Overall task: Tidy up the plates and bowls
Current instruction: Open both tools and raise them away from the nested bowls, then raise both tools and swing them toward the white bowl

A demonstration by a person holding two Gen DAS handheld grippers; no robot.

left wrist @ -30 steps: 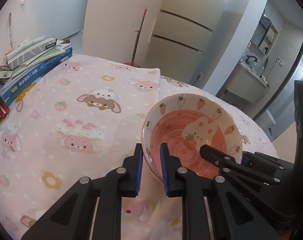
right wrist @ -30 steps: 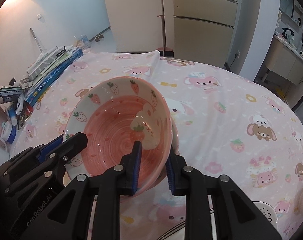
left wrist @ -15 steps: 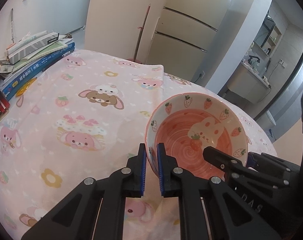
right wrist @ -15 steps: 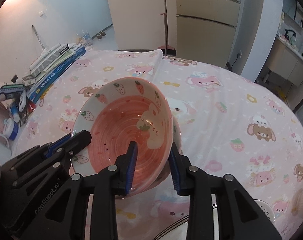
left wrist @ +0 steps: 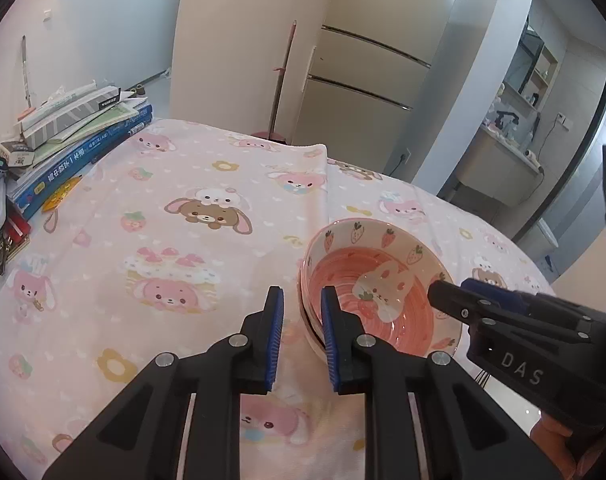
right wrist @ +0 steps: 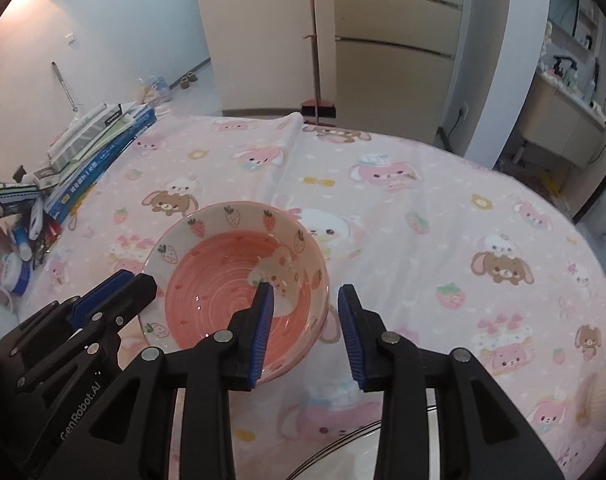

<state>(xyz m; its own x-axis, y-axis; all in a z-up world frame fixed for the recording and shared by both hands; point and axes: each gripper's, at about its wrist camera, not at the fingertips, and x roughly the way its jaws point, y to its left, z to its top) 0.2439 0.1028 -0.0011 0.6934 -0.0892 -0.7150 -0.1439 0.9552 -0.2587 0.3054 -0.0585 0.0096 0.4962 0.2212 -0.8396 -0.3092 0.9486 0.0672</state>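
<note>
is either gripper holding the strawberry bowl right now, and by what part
Nothing is gripped. Both the left hand-held gripper and right hand-held gripper have just been opening; each straddles the rim of the pink bowl, pads clear of it.

My two black tongs

Left gripper [left wrist: 302, 332] and right gripper [right wrist: 305, 322]: blue ribbed pads, silver screws, white lettering.

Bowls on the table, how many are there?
2: the strawberry bowl sits nested in a second bowl under it, mid-table. Others may be hidden.
</note>
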